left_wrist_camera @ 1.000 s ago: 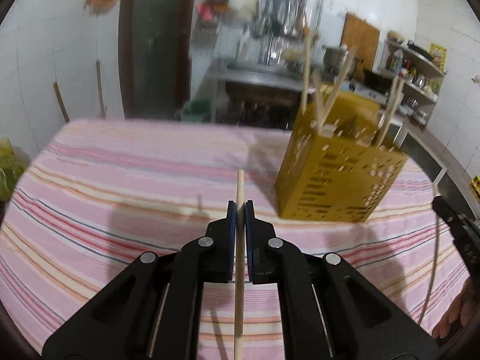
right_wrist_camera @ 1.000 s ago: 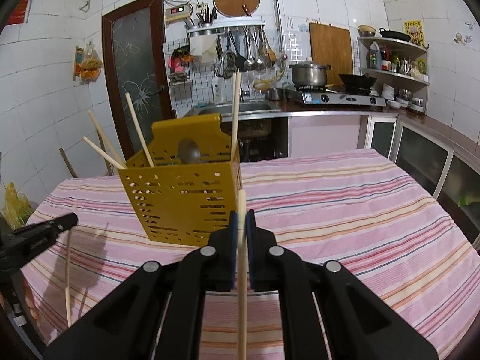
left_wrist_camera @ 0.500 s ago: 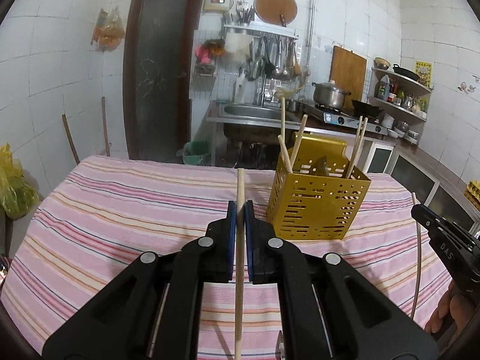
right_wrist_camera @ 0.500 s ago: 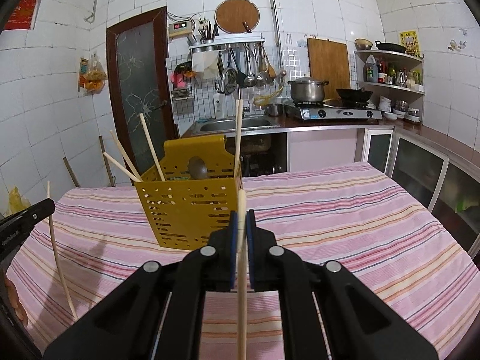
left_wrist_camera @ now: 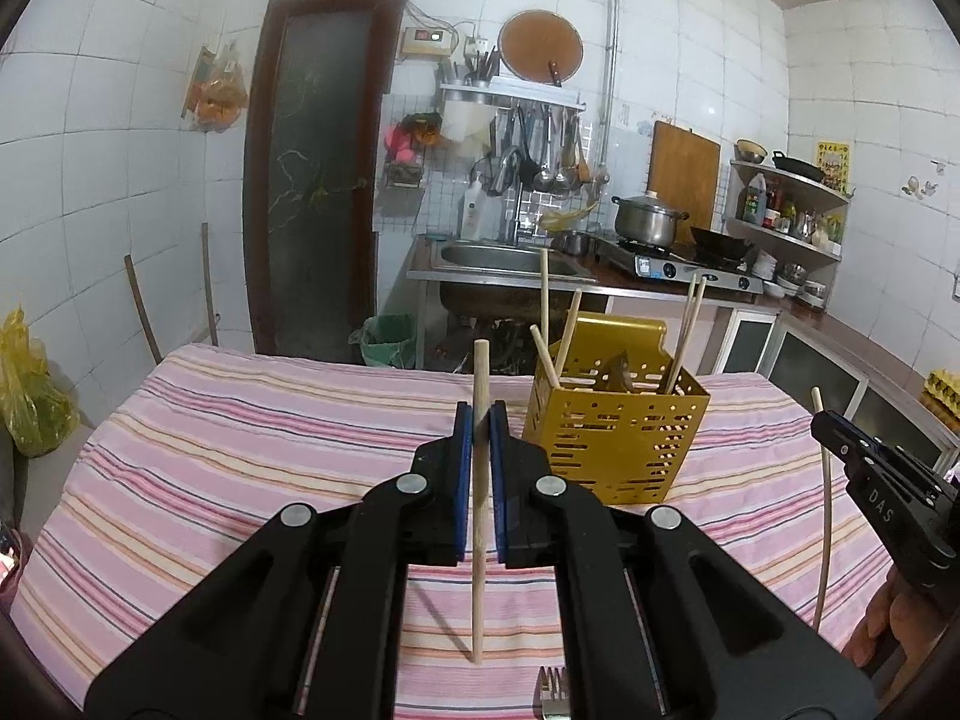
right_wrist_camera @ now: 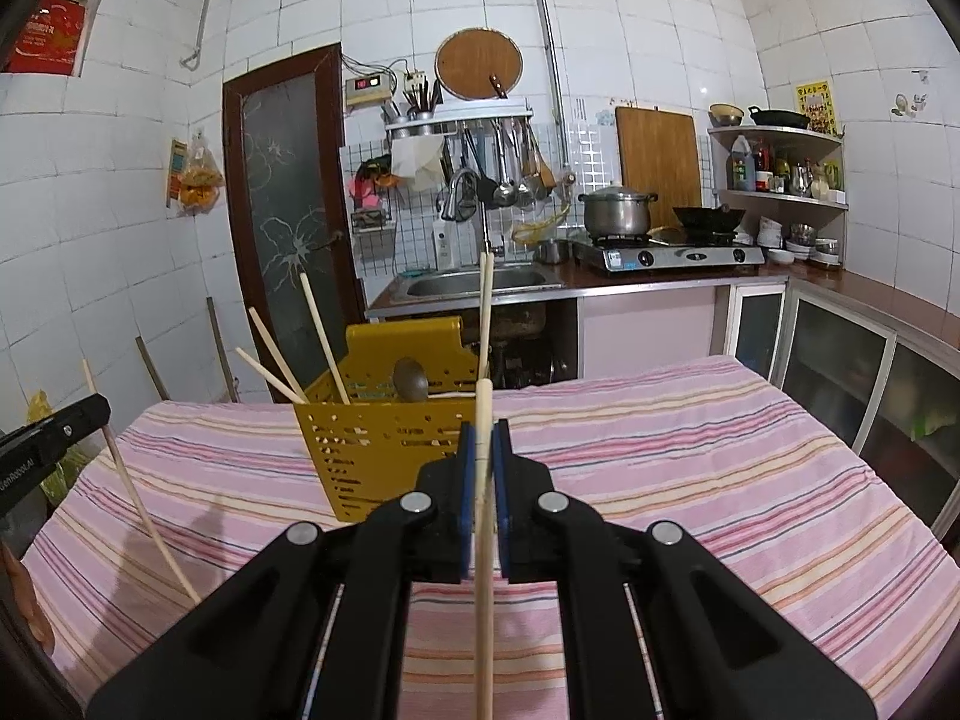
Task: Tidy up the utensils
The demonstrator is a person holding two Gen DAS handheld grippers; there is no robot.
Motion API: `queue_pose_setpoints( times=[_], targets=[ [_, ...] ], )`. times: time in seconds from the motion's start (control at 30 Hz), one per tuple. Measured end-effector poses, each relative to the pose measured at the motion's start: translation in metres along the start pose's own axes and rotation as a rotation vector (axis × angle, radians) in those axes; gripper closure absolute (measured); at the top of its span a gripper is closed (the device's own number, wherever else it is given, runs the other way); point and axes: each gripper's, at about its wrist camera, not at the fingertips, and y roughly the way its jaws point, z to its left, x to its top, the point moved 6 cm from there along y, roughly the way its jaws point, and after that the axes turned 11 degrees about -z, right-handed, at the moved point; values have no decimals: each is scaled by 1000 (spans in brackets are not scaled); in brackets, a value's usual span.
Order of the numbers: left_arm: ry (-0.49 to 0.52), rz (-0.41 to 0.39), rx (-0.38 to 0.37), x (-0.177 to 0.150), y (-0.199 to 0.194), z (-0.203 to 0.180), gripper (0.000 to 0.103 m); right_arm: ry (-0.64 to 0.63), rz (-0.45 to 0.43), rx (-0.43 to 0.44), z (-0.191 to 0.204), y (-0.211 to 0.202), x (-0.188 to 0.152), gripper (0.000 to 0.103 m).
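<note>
Left hand-held gripper (left_wrist_camera: pixel 480 414): blue pads clamped on a pale wooden chopstick (left_wrist_camera: pixel 478 504), held nearly upright, its rounded top above the jaws and its lower tip hanging just over the desk (left_wrist_camera: pixel 240 438). Right hand-held gripper (right_wrist_camera: pixel 483 432): likewise closed tight on a second chopstick (right_wrist_camera: pixel 483 570), also upright.

Yellow utensil holder (left_wrist_camera: pixel 612 444) — a square, perforated box with slotted walls and a raised back plate, apparently sheet metal or plastic — stands on the desk ahead of both grippers, right of centre in the left wrist view and left of centre in the right. It already carries several chopsticks leaning at its corners and a dark spoon (right_wrist_camera: pixel 410 380).

The desk wears a cloth of pink, white and orange stripes, lying flat. Open cloth extends to the left of the holder in the left view and broadly to its right in the right view; the far edge drops off just behind the holder. Fork tines (left_wrist_camera: pixel 555 699) show at the bottom rim of the left view, near the desk's near edge.

Writing: the right gripper's black side, seen from the left camera, reads "DAS"; the left gripper's side, at the edge of the right view, carries partly cropped lettering. A red wall poster and a yellow notice are too small to read.
</note>
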Motion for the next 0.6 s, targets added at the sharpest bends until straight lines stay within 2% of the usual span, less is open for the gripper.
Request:
queue_pose_setpoints(
  times=[0.6],
  targets=[
    [-4,-51,-46,28,-8,-5,99,1,-60,9,1,0,27,97]
  ],
)
